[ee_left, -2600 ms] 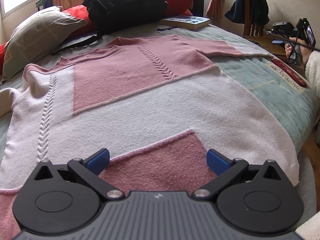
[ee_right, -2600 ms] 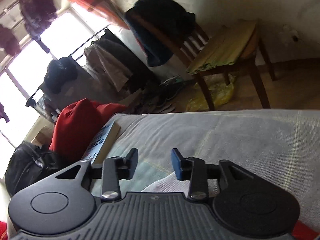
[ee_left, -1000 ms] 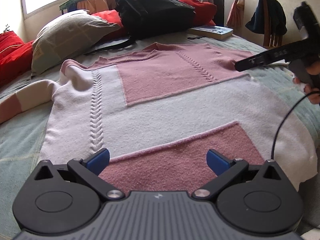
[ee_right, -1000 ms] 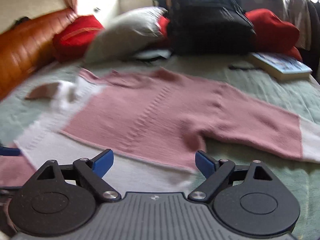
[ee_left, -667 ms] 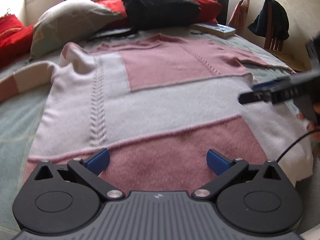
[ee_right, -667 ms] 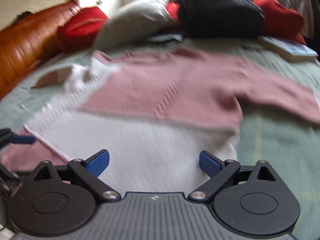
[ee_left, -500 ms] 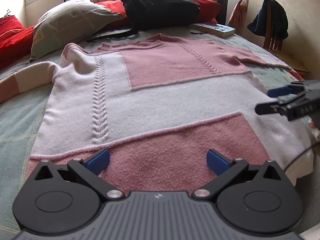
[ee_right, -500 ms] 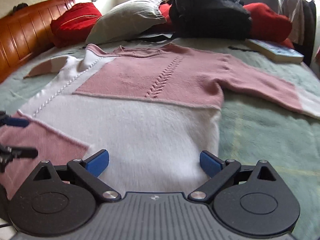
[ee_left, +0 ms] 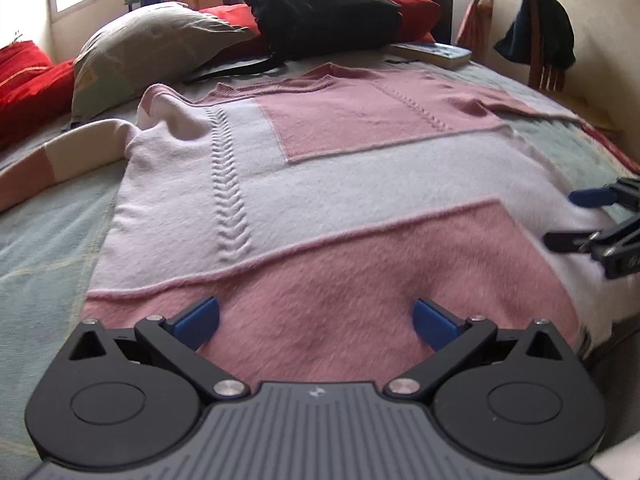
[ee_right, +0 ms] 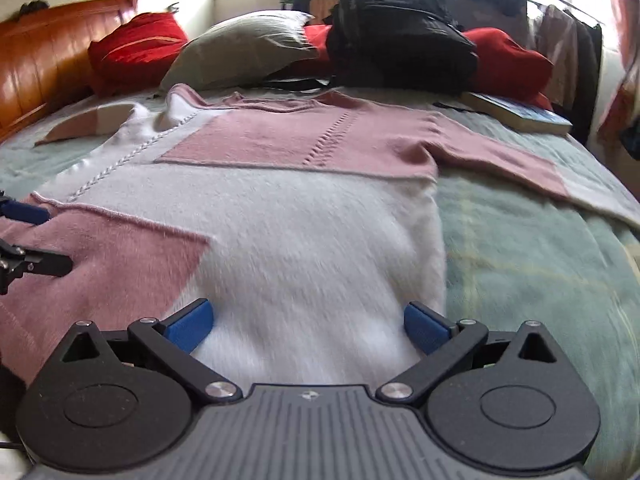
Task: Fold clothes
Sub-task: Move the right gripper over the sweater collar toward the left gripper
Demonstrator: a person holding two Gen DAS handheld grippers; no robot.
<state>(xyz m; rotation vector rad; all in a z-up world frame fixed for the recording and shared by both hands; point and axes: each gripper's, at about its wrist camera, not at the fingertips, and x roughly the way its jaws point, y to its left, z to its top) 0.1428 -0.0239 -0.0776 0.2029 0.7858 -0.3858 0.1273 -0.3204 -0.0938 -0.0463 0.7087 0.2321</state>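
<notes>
A pink and white knitted sweater [ee_left: 320, 208] lies flat, front up, on the pale green bedcover [ee_left: 40, 220], hem toward me and both sleeves spread out. My left gripper [ee_left: 316, 318] is open low over the pink panel at the hem's left part. My right gripper [ee_right: 308, 326] hovers over the white part of the sweater [ee_right: 312, 220] by the hem's right corner; its jaws are opening and grip nothing. Each gripper shows in the other's view, the right gripper [ee_left: 574, 218] at the right edge and the left gripper [ee_right: 38, 238] at the left edge.
At the head of the bed are a black backpack [ee_left: 320, 8], a grey pillow [ee_left: 152, 48], red cushions [ee_right: 136, 48] and a book [ee_left: 436, 50]. A wooden headboard [ee_right: 40, 60] runs along the left. A chair with dark clothes [ee_left: 548, 60] stands beyond the right edge.
The right gripper swung from facing the chair to facing the sweater, sank toward the hem's right corner and widened its jaws. The left gripper drifted a little lower and nearer the hem.
</notes>
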